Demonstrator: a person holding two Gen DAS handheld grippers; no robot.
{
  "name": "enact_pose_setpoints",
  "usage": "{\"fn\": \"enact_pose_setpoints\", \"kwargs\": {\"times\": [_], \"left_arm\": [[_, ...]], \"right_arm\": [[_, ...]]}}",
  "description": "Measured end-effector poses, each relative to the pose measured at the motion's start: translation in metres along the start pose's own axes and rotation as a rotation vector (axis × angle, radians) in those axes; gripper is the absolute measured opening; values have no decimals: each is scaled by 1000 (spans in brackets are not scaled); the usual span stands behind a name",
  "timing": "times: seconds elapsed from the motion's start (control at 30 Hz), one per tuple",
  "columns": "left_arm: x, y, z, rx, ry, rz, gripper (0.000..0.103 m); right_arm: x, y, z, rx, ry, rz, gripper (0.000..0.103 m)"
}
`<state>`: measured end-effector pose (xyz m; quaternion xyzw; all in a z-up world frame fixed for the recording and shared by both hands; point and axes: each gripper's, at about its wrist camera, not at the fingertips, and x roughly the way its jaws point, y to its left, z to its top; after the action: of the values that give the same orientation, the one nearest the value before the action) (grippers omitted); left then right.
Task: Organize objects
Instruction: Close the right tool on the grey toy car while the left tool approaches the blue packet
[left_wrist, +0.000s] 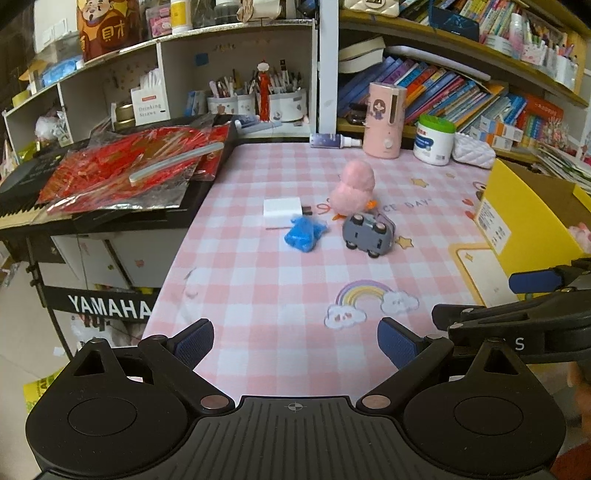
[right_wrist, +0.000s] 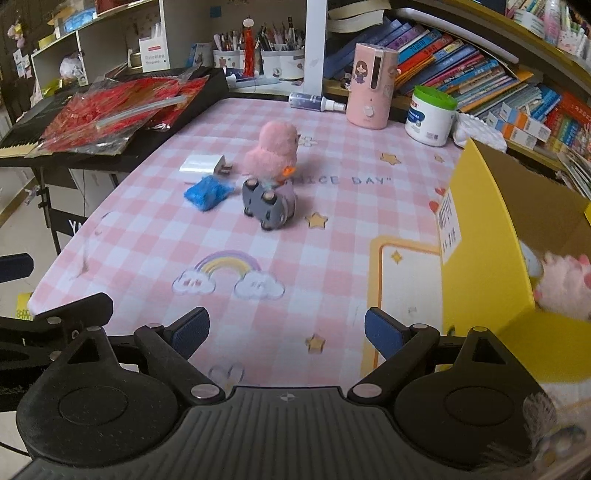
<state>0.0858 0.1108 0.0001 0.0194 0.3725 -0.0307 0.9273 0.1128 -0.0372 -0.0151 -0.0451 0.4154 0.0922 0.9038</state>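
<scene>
A pink plush duck (left_wrist: 352, 188) (right_wrist: 275, 151), a grey toy car on its side (left_wrist: 367, 234) (right_wrist: 267, 206), a blue crumpled item (left_wrist: 304, 232) (right_wrist: 207, 192) and a white charger block (left_wrist: 282, 210) (right_wrist: 203, 165) lie together mid-table. A yellow cardboard box (left_wrist: 517, 218) (right_wrist: 480, 240) stands at the right, with a pink plush (right_wrist: 565, 284) inside. My left gripper (left_wrist: 295, 345) is open and empty over the near table edge. My right gripper (right_wrist: 286, 334) is open and empty, close to the box's left wall. The right gripper's fingers (left_wrist: 535, 282) show at the right of the left wrist view.
A pink-checked cloth (left_wrist: 280, 280) covers the table. A black keyboard with red packets (left_wrist: 122, 170) borders the left. A pink dispenser (left_wrist: 382, 120), a green-lidded tub (left_wrist: 434, 138) and a spray bottle (left_wrist: 332, 141) stand at the back, before shelves of books.
</scene>
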Motion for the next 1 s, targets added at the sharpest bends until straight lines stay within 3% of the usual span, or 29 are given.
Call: {"fn": "enact_pose_setpoints", "kwargs": {"times": [0.43,1.0], "left_arm": [[38,-18,38,-11,1,6,97],[81,-25,61,-31,35,10,97]], "right_arm": [[29,-37,47,33,-77,30,90],[68,-60,82,63,-89,118,90]]}}
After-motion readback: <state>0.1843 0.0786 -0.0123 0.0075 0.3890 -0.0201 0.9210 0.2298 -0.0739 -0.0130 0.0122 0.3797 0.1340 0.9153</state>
